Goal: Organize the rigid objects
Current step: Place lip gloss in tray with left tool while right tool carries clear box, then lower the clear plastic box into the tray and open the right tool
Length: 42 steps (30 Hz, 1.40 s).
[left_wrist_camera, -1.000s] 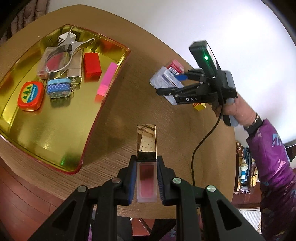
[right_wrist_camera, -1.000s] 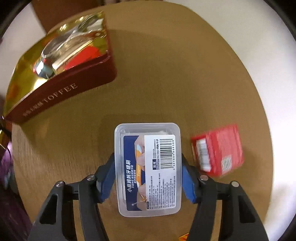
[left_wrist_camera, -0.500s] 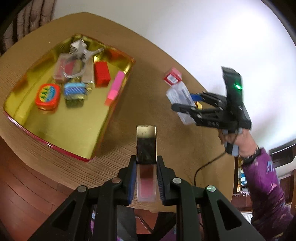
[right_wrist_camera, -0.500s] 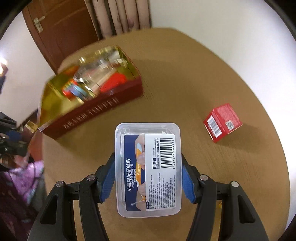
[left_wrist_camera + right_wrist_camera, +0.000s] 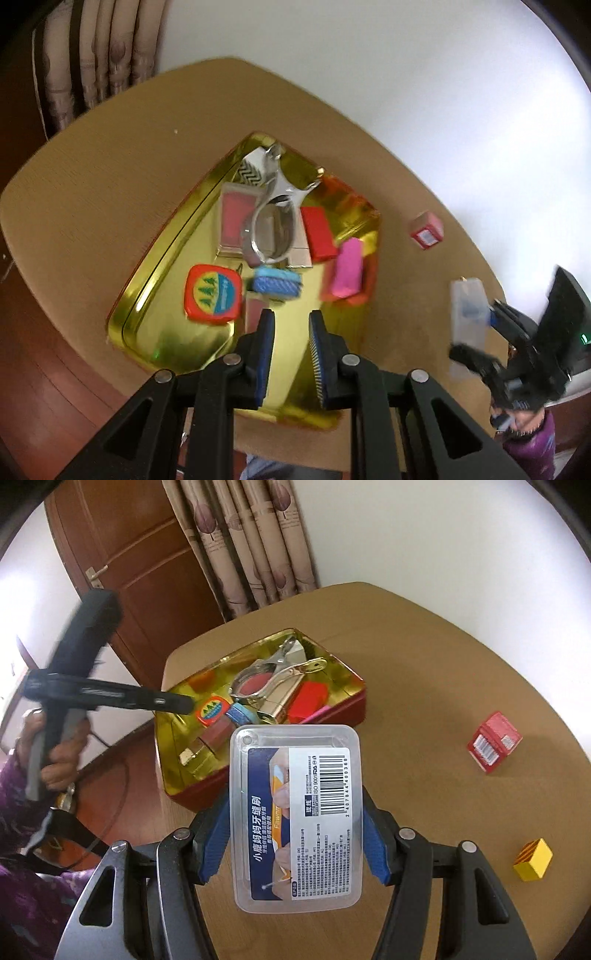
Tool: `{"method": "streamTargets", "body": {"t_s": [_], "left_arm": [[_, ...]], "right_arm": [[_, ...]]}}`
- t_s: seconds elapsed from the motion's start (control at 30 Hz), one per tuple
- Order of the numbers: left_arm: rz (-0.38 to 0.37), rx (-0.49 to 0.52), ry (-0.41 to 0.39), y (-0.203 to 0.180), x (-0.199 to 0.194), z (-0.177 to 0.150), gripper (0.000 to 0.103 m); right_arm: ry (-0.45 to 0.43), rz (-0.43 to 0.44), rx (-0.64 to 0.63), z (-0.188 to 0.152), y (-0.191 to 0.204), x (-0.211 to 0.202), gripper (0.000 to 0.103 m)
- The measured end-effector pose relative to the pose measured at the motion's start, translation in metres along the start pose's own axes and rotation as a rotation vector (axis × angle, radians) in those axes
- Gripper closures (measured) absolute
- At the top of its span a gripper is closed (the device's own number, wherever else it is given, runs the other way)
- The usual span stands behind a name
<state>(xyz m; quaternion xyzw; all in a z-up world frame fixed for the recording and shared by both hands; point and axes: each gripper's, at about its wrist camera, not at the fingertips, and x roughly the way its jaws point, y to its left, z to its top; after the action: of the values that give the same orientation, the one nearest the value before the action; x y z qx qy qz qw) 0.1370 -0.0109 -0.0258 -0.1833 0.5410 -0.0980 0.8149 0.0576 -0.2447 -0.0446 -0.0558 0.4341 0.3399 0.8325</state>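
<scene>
so the right gripper point(image 5: 295, 834) is clamped on the clear plastic box point(image 5: 295, 812), long axis pointing straight ahead at the gold tin point(image 5: 177, 768), which sits just in front and a bit left. left gripper point(image 5: 290, 354) hangs spread and empty right over that tin

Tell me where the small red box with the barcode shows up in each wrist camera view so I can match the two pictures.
Left wrist view: the small red box sits right of centre on the table, apart from the gold tin.
Right wrist view: the small red box lies at the right edge on the table, beyond the clear plastic case.
Shared landmark: the gold tin, left of the box in both views.
</scene>
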Motion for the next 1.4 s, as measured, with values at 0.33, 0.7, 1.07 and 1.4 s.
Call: {"method": "streamTargets", "body": {"t_s": [0.33,0.7,1.07,1.4], "left_arm": [[0.031,-0.082,-0.187,0.024,-0.036,-0.036,0.082],[0.216,0.053,-0.247,0.026,-0.028,-0.065,0.080],[0.206,0.047,-0.256,0.038,-0.035,-0.063,0.079],[0.247,0.066,-0.264,0.032,-0.036,-0.065,0.079]], "right_arm": [[-0.036,0.063,0.020,0.048,0.031,0.018,0.044],[-0.050,0.066,0.217,0.067,0.056,0.097,0.044],[-0.057,-0.006,0.293,0.060,0.065,0.126,0.044],[-0.126,-0.040,0.332,0.055,0.062,0.113,0.042]]}}
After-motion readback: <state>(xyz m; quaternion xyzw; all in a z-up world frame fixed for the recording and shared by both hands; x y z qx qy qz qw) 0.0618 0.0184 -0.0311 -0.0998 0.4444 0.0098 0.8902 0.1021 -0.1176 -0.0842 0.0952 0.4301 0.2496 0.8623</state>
